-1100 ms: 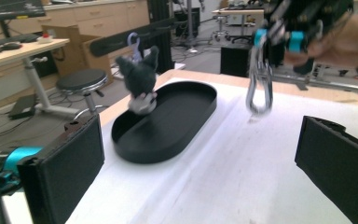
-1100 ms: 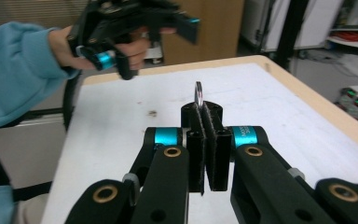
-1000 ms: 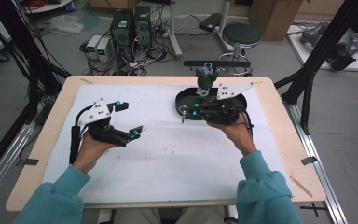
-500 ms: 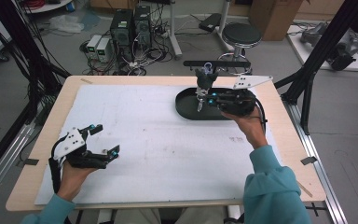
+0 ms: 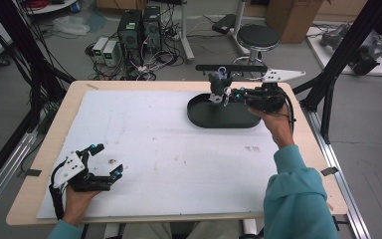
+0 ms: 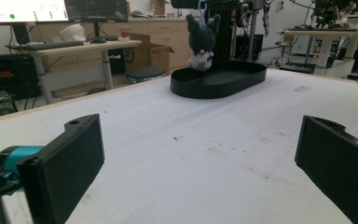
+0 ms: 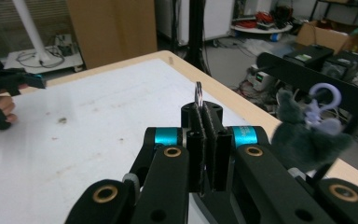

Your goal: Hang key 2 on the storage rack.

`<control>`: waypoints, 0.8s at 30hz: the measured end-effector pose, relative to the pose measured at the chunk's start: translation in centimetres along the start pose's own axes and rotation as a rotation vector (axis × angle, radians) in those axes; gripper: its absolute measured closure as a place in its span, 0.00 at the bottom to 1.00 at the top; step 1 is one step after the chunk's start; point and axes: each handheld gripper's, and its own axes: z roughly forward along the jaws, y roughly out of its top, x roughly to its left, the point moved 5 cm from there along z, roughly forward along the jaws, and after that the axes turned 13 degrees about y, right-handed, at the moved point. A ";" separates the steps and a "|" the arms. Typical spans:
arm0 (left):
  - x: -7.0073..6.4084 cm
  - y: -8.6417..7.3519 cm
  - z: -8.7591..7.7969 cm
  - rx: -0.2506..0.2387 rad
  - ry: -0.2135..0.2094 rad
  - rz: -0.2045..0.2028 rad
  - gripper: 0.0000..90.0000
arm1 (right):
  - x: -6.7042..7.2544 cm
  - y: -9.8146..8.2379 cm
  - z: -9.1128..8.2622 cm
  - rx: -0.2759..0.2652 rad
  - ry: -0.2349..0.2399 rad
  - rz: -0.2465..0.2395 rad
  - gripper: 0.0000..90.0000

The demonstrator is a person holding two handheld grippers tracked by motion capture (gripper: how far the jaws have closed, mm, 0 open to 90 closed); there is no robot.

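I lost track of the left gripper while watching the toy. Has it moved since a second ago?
Yes. The left gripper has come back from the mat's middle toward the table's near left corner, jaws open.

Round black stool (image 5: 258, 36) beyond table; computer towers (image 5: 140, 27) on floor; perhaps cardboard box (image 5: 293, 12).

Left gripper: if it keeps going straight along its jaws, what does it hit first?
Bare white table top first, as the left gripper sits low with open jaws. Farther along that line stands the black tray with the plush toy hanging over it; depth is hard to judge.
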 end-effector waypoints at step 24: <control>0.4 -0.6 -0.4 -0.027 0.028 -0.002 0.02 | -5.3 0.9 -1.6 0.056 -0.142 0.080 0.99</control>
